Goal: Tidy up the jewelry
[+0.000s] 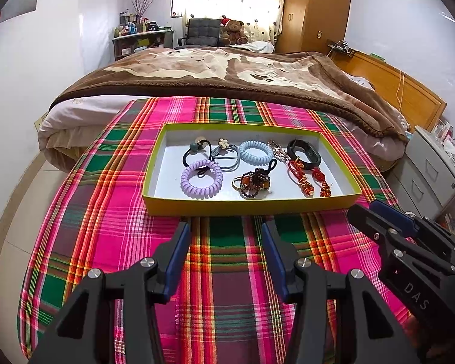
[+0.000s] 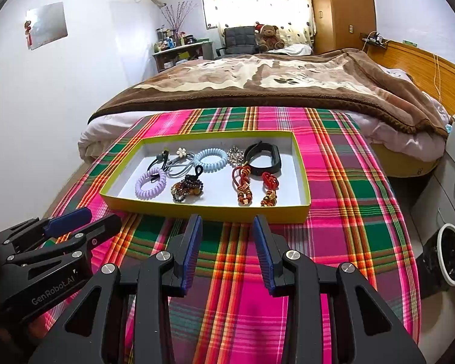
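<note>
A shallow yellow box (image 1: 248,204) (image 2: 203,209) with a white floor sits on a pink plaid cloth (image 1: 227,273) (image 2: 333,197). It holds a purple coil hair tie (image 1: 201,178) (image 2: 151,183), a blue coil tie (image 1: 255,151) (image 2: 210,160), a beaded amber piece (image 1: 254,182) (image 2: 187,188), red knotted cords (image 1: 306,179) (image 2: 243,188), a black band (image 1: 304,153) (image 2: 264,158) and several hair elastics. My left gripper (image 1: 226,230) (image 2: 85,223) is open and empty, just in front of the box. My right gripper (image 2: 227,227) (image 1: 364,209) is open and empty, beside it.
A bed with a brown blanket (image 1: 227,69) (image 2: 273,82) lies behind the cloth. Grey drawers (image 1: 433,176) stand at the right, with a white-rimmed bin (image 2: 452,254) on the floor. A white wall is at the left.
</note>
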The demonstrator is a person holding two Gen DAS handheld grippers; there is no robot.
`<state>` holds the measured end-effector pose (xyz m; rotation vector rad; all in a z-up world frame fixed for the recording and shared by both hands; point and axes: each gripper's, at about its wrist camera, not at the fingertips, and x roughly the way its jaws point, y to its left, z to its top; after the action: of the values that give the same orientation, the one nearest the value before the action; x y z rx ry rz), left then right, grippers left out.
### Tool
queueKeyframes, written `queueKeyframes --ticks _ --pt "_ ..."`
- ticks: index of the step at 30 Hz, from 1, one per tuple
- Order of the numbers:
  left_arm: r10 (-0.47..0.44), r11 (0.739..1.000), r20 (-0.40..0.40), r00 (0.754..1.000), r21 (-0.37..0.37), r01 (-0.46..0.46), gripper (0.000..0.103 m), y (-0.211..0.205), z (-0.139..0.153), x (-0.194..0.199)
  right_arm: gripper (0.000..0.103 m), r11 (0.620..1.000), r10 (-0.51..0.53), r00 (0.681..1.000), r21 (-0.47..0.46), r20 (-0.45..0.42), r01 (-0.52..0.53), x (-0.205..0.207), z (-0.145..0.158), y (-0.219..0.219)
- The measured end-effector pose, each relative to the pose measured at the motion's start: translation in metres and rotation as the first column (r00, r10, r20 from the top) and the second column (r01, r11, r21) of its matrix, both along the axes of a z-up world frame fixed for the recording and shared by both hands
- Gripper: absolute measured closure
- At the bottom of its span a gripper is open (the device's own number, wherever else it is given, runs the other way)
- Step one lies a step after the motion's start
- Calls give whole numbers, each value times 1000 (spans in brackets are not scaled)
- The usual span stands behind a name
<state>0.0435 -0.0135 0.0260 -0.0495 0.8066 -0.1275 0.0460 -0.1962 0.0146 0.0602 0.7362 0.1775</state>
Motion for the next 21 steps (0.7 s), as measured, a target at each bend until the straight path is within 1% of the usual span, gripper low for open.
queueKeyframes --ticks 21 --pt "17 1000 -3 1000 -8 -17 53 2 0 0 67 1000 -1 1000 -2 -6 1 0 -2 2"
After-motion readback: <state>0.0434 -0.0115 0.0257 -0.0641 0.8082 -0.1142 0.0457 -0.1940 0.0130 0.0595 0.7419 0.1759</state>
